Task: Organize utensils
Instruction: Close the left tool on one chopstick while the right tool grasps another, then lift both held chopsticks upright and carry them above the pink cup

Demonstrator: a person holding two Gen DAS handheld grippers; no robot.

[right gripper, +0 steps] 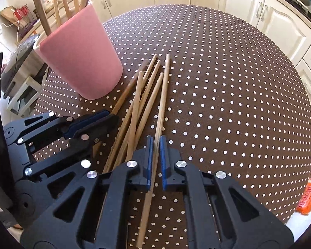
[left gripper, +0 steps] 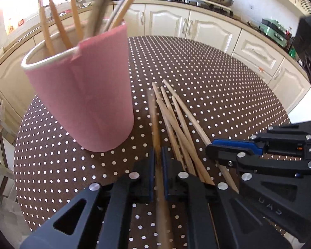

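While clamped, each gripper (left (left gripper: 158,155), right (right gripper: 154,145)) on one chopstick (right gripper: 162,95).

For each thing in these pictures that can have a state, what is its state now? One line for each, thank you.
Left claw: shut on one chopstick, raised end blurred.
Right claw: shut on another chopstick.
Pink cup: upright on the table, holding several wooden utensils.
Loose chopsticks: lying crossed in a pile beside the cup.
Dotted tablecloth: spread flat.
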